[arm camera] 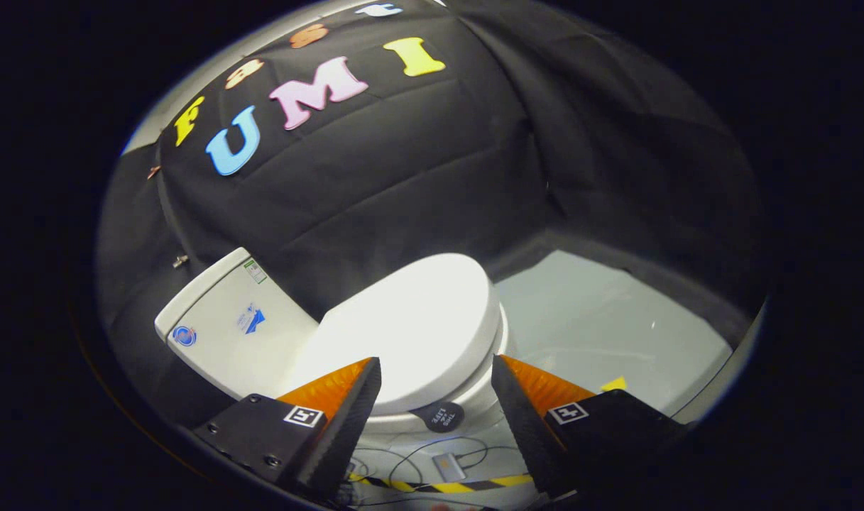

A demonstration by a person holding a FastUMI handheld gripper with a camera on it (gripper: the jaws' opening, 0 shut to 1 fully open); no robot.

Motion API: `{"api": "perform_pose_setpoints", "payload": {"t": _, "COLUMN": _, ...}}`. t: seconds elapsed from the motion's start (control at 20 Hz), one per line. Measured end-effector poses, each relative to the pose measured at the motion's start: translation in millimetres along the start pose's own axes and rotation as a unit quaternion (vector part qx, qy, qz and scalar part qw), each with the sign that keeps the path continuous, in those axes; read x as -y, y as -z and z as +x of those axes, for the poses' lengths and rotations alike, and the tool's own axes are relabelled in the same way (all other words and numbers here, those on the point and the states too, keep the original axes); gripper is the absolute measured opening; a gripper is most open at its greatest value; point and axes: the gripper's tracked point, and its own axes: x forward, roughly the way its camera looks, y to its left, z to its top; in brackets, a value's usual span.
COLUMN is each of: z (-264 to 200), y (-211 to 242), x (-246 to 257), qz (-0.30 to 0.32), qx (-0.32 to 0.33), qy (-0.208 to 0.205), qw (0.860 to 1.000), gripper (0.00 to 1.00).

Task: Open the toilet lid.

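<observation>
Gripper (436, 369) hangs above the toilet, fingers spread wide, nothing held between them. No contact with anything.

Toilet lid (417, 326) is white, closed flat on the seat, lying just beyond and between the fingertips; the near side of the lid sits in the gap between the two fingers. One finger (346, 419) overlaps the lid's edge nearer the tank, the other finger (520, 411) stands off the lid's far rounded end. Whether they are close above the lid or well above it, cannot tell.

Toilet bowl (474, 408) shows as a white rim under the lid. A small dark round sticker (439, 416) sits on the bowl's side, between the fingers; text too small to use.

Toilet tank (226, 323) is white, beside the lid's hinge end, with a few small stickers on its front. Black cloth wall (417, 184) rises behind tank and lid.

Floor (602, 333) is pale grey-white beyond the bowl. Yellow-and-black striped tape (446, 486) runs on the floor below the bowl, with thin dark cables (417, 454) looped near it and a small flat grey device (449, 466) among them. A scrap of yellow tape (614, 384) lies by the second finger.
</observation>
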Motion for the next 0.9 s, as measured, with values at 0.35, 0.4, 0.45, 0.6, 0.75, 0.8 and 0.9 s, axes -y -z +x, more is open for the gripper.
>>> {"api": "perform_pose_setpoints", "payload": {"t": 0.35, "z": 30.3, "y": 52.5, "x": 19.0, "qz": 0.183, "qx": -0.103, "qy": -0.032, "qw": 0.977, "gripper": 0.99}}
{"api": "perform_pose_setpoints", "payload": {"t": 0.4, "z": 32.1, "y": 56.6, "x": 20.7, "qz": 0.196, "qx": -0.112, "qy": -0.033, "qw": 0.974, "gripper": 0.99}}
{"api": "perform_pose_setpoints", "payload": {"t": 0.45, "z": 34.6, "y": 59.6, "x": 22.9, "qz": 0.207, "qx": -0.118, "qy": -0.033, "qw": 0.971, "gripper": 0.97}}
{"api": "perform_pose_setpoints", "payload": {"t": 0.6, "z": 41.1, "y": 65.2, "x": 16.3, "qz": 0.233, "qx": -0.135, "qy": -0.054, "qw": 0.962, "gripper": 0.84}}
{"api": "perform_pose_setpoints", "payload": {"t": 0.75, "z": 48.3, "y": 72.9, "x": 13.3, "qz": 0.234, "qx": -0.152, "qy": -0.062, "qw": 0.958, "gripper": 0.49}}
{"api": "perform_pose_setpoints", "payload": {"t": 0.8, "z": 47.0, "y": 75.9, "x": 14.0, "qz": 0.226, "qx": -0.165, "qy": -0.058, "qw": 0.958, "gripper": 0.48}}
{"api": "perform_pose_setpoints", "payload": {"t": 0.9, "z": 55.4, "y": 70.7, "x": 19.1, "qz": 0.254, "qx": -0.153, "qy": -0.049, "qw": 0.954, "gripper": 0.27}}
